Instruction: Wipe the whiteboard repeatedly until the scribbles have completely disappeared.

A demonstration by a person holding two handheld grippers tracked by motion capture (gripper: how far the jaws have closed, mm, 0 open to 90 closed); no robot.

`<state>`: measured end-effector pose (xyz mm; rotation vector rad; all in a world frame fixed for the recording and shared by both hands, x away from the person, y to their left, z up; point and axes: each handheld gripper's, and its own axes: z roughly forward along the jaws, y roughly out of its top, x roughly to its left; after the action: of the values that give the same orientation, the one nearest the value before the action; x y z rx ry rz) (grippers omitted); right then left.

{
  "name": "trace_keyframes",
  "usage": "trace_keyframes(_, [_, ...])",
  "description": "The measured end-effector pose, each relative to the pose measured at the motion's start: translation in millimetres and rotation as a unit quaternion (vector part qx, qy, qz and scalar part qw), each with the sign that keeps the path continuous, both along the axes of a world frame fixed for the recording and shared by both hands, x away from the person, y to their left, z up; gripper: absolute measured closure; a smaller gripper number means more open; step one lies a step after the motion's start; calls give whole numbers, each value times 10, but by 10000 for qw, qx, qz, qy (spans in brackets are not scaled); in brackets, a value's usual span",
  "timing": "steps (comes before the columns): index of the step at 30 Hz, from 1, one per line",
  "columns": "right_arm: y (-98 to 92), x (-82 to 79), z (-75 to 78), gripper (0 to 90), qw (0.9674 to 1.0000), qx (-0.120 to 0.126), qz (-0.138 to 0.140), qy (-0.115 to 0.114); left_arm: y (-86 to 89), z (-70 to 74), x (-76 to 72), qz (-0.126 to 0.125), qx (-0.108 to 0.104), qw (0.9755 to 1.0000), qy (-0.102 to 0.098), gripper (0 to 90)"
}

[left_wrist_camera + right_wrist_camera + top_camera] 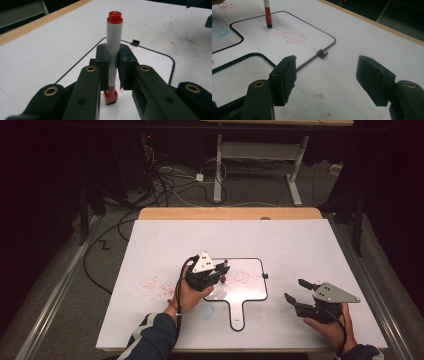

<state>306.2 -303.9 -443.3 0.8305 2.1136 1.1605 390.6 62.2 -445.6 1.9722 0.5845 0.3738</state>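
Note:
A white marker (113, 42) with red ends stands between the pads of my left gripper (113, 67), which is shut on its barrel. Its red tip (110, 97) touches the small black-rimmed whiteboard (250, 292) at the board's left part. In the high view the left gripper (220, 272) sits over the board's upper left corner. A red scribble (241, 277) lies on the board just right of the tip. My right gripper (297, 290) is open to the right of the board, above the white table cover, with nothing between its jaws. Its own view shows the marker (267, 15) and scribble (292, 37) farther off.
A small black clip (322, 53) sits on the board's right rim. Red smudges (152, 285) and a faint blue mark (207, 309) stain the white table cover. The wooden table edge (230, 213) runs along the back. Cables (165, 185) and a desk frame lie on the floor beyond.

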Motion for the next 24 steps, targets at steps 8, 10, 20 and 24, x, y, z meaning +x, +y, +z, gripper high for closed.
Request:
trace_keyframes(8, [-36,-19,2,338,9999,-56,-83,-11,180,-4,81,422,71,9991,-53,787])
trace_keyframes(10, [-24,-17,-4,338,9999,-130,-60,-8,291,-20,126,682,-113,9975,113,787])
trace_keyframes(20, [67,19,-36,334,9997,-239,73,80,-96,-75,43,341,-444,9983,138,788])
trace_keyframes(24, [70,19,-47,334,9996,-267,68,118,-169,-63,34,325,-296,9990,10,788])
